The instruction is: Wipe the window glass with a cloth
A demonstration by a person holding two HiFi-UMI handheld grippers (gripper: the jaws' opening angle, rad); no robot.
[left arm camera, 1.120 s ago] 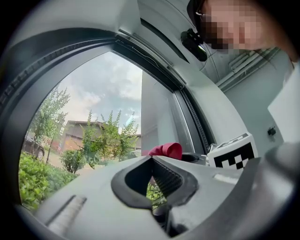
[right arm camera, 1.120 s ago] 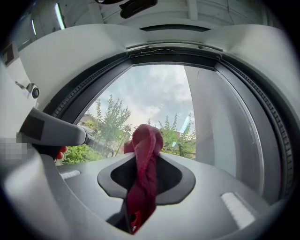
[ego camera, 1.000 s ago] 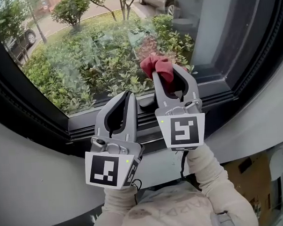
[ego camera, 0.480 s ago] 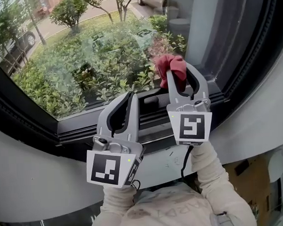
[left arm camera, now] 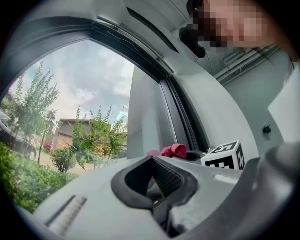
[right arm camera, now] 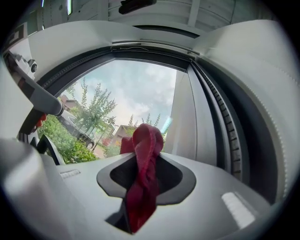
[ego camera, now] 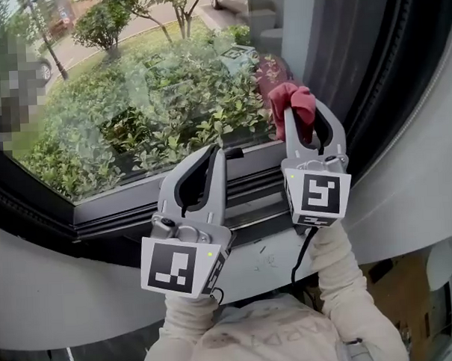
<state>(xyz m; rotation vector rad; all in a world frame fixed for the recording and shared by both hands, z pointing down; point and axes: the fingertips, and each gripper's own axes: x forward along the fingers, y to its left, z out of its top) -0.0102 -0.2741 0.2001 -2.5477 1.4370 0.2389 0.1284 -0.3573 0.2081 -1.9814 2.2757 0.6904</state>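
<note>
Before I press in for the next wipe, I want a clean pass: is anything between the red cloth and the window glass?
Nothing visible does. The red cloth, clamped in the right gripper, faces bare window glass near its lower right corner. The left gripper sits lower and to the left, out of the way.

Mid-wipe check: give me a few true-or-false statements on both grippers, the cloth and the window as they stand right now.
1. The right gripper is shut on the red cloth. True.
2. The left gripper holds a second cloth. False: its jaws are together with nothing between them.
3. The cloth sits toward the right side of the window glass, close to the upright part of the frame. True.
4. The left gripper is raised to the top left corner of the glass. False: it sits low by the bottom frame, beside the right gripper.
5. The cloth is spread flat. False: it is bunched, with its top sticking out past the jaw tips.
</note>
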